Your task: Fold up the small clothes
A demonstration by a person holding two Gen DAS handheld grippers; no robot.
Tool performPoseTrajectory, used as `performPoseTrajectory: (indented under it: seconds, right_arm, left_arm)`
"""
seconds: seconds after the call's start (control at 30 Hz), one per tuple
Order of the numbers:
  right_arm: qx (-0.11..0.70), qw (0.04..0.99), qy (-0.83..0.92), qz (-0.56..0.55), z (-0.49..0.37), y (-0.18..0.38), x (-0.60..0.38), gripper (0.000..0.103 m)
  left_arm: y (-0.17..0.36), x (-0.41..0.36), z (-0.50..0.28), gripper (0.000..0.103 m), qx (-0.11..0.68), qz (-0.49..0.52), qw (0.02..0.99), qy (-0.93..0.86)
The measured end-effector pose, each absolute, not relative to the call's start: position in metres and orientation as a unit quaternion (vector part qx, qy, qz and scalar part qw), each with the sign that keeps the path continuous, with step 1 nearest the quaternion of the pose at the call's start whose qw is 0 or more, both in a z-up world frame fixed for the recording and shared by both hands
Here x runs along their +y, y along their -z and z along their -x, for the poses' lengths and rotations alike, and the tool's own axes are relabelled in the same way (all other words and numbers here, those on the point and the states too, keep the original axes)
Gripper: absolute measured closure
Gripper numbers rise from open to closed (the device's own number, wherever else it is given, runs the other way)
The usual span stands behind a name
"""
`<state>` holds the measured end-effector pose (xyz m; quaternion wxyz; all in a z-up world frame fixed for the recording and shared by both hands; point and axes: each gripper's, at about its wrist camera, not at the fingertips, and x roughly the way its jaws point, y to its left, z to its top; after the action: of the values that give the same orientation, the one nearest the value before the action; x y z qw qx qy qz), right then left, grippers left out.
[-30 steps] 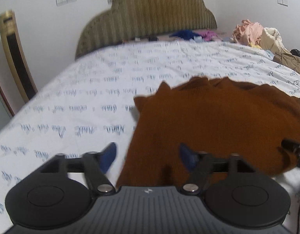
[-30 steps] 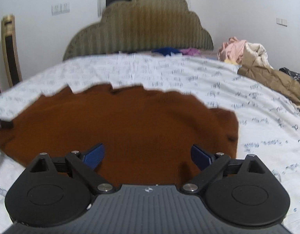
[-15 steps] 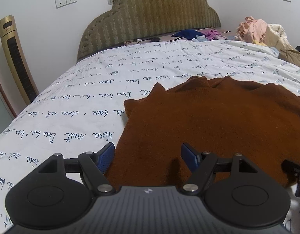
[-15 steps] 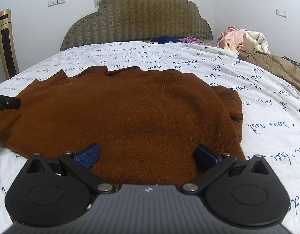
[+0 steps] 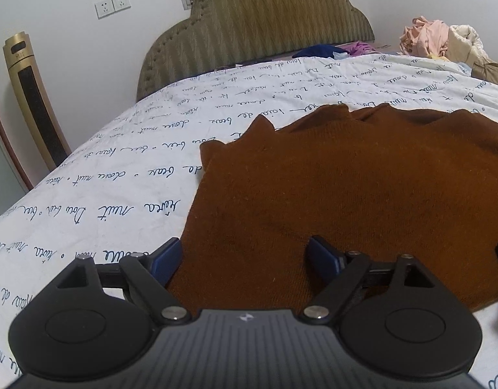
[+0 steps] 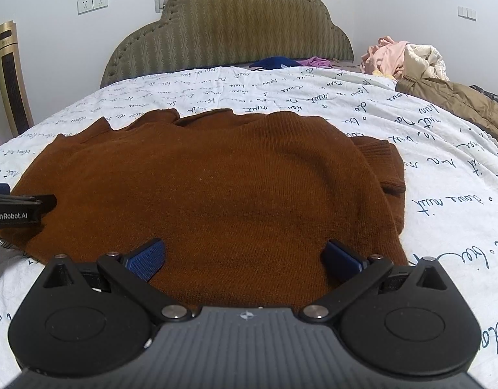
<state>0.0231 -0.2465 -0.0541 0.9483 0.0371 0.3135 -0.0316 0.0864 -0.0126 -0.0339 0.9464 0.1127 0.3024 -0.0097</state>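
A rust-brown knitted sweater (image 5: 346,194) lies spread on the white printed bedsheet (image 5: 119,194); it also fills the middle of the right wrist view (image 6: 216,188). My left gripper (image 5: 245,256) is open and empty, low over the sweater's near left edge, its left finger over the sheet. My right gripper (image 6: 244,257) is open and empty, low over the sweater's near right part. The left gripper's finger shows at the left edge of the right wrist view (image 6: 18,207).
A padded olive headboard (image 6: 229,32) stands at the far end. A pile of pink and cream clothes (image 6: 404,58) and a tan jacket (image 6: 453,100) lie at the far right. Blue and purple garments (image 6: 281,62) lie by the headboard. A gold tower appliance (image 5: 31,97) stands left.
Both grippers have come down and closer to the sweater's near edge. The sweater has settled flat on the bed. Both stay open.
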Motion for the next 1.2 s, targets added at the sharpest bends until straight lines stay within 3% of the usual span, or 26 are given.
performPoseTrajectory:
  seconds: [0.3,1.2]
  right_arm:
    - [0.313,0.948,0.032,-0.037,-0.0231,0.0538,-0.2467,0.0]
    - [0.309,0.95,0.032,-0.043,-0.0208,0.0529,-0.2455,0.0]
  left_arm:
    - [0.0379,-0.0119,-0.0831,0.01,0.29,-0.108,0.951,-0.003]
    - [0.0386,-0.0123,-0.0808,0.007,0.285,-0.111,0.952,-0.006]
